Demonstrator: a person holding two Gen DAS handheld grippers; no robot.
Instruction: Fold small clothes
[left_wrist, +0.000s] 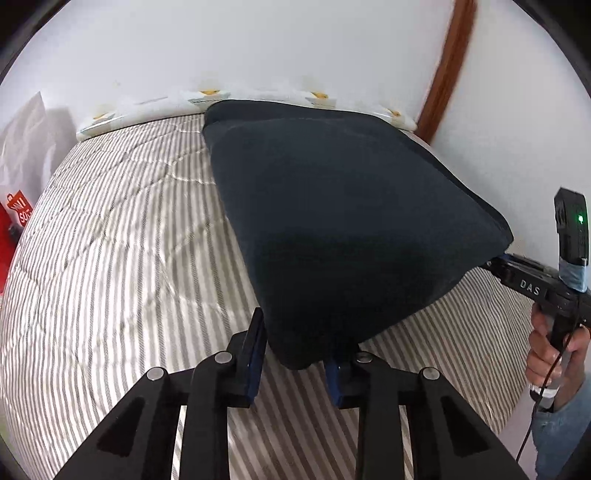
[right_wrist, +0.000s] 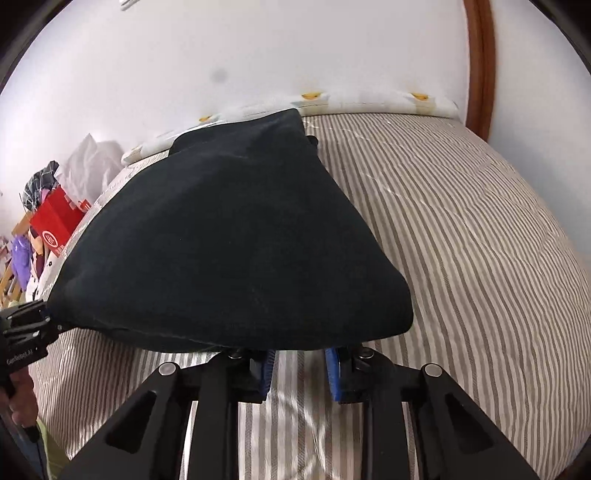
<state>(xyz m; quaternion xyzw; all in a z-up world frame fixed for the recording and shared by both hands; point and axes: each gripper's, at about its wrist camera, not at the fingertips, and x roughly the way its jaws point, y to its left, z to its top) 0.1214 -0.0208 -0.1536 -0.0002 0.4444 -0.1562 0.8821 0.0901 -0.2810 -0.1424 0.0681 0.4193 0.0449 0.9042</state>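
Two grippers share one dark garment (left_wrist: 332, 221), held up above a striped quilt (left_wrist: 122, 251) that covers the bed.

Left wrist view, left to right:
- Red bag (left_wrist: 17, 214) at 9 o'clock, at the bed's edge, beside a white plastic bag (left_wrist: 26, 125).
- Striped quilt, grey and white, from 9 o'clock through 6 o'clock.
- Patterned pillow (left_wrist: 147, 105) along the wall at 11 to 1 o'clock.
- Left gripper (left_wrist: 295, 354) at 6 o'clock; the near corner of the garment hangs between its blue-padded fingers (left_wrist: 255, 354). A gap shows between the pads lower down; whether the tips pinch the cloth cannot be told, since the cloth covers them.
- Dark garment, centre to 3 o'clock, stretched in a taut sheet.
- Right gripper (left_wrist: 495, 264) at 3 o'clock, tips pressed together on the garment's far corner, held by the right hand (left_wrist: 554, 350).
- Brown wooden trim (left_wrist: 443, 70) at 1 o'clock.

Right wrist view, left to right:
- Clutter with a red box (right_wrist: 55, 221) at 9 o'clock.
- Left gripper (right_wrist: 48, 317) at 8 o'clock, touching the garment's (right_wrist: 229, 240) corner.
- Right gripper (right_wrist: 299, 354) at 6 o'clock; the cloth drapes over its fingertips, pads apart below; the grip is hidden.
- Quilt (right_wrist: 461, 221) at 3 o'clock.
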